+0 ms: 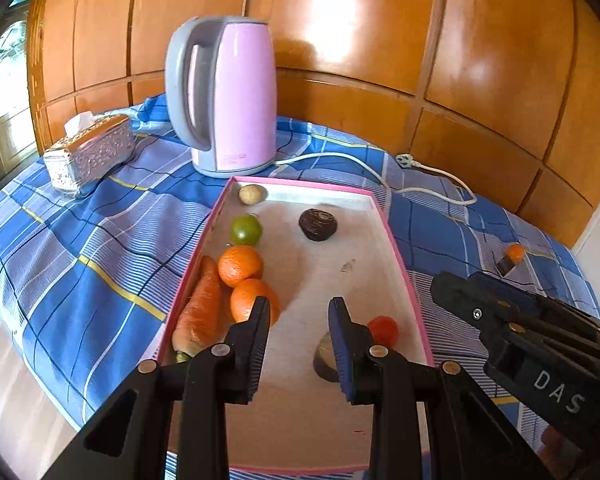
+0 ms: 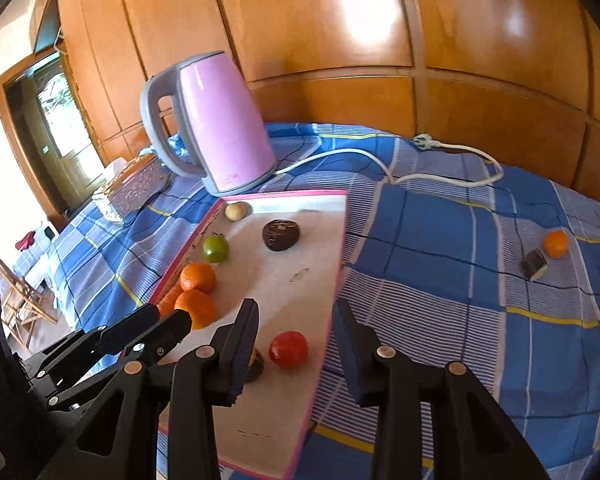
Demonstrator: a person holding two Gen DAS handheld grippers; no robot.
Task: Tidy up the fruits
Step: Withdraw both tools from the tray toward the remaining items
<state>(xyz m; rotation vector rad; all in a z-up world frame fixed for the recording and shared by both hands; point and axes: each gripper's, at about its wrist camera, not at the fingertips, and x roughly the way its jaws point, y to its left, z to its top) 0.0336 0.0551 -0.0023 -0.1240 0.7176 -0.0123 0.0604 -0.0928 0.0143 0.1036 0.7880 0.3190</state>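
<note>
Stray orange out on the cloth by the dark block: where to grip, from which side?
Grip the orange across its round middle, coming from above with the open right gripper. The dark block sits close on its near-left, so set the fingers along the other axis.

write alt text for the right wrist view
The open right gripper hovers over the right edge of a pink-rimmed tray holding oranges, a red tomato and other produce, on a blue plaid cloth beside a pink kettle.
</note>
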